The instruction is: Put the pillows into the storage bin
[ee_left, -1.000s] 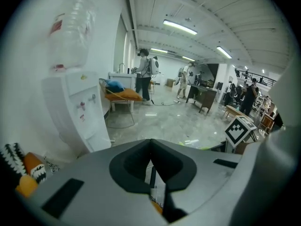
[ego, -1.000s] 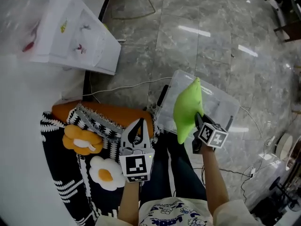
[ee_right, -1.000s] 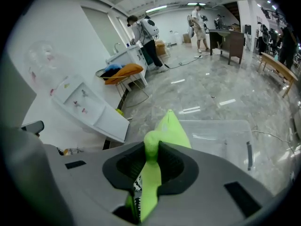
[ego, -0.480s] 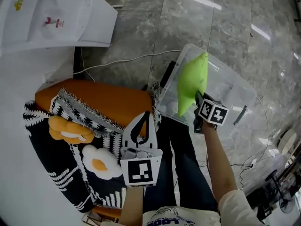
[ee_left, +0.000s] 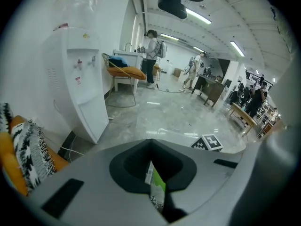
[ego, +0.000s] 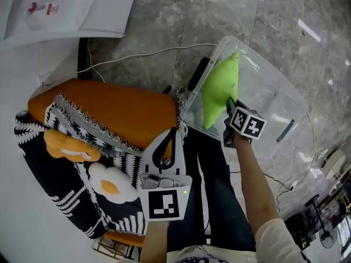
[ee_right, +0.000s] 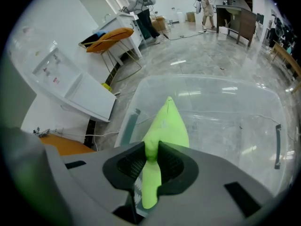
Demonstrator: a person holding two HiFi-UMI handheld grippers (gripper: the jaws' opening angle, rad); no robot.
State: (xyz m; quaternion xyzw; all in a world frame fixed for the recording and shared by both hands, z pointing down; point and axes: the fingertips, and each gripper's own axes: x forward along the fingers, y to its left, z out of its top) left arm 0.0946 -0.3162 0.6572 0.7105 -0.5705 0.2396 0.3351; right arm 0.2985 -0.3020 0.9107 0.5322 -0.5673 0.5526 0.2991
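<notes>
My right gripper (ego: pixel 230 109) is shut on the lower corner of a lime-green pillow (ego: pixel 219 86), which hangs over the near-left part of the clear plastic storage bin (ego: pixel 285 86) on the floor. In the right gripper view the green pillow (ee_right: pixel 167 124) is pinched between the jaws of the right gripper (ee_right: pixel 151 147), with the bin (ee_right: pixel 235 107) below it. My left gripper (ego: pixel 171 133) is shut and holds nothing, above the sofa's edge. A fried-egg pillow (ego: pixel 109 185) and an orange pillow (ego: pixel 68 147) lie on a black-and-white blanket (ego: pixel 55 185).
An orange sofa (ego: pixel 120 108) fills the left side. A white water dispenser (ego: pixel 60 10) stands behind it, with a white cable (ego: pixel 137 56) on the marble floor. The person's dark-trousered legs (ego: pixel 214 190) are between sofa and bin. People stand far off in the left gripper view.
The right gripper has carried the green pillow further out over the bin. The head view has tilted, so sofa and pillows show lower left. The left gripper stays shut.
</notes>
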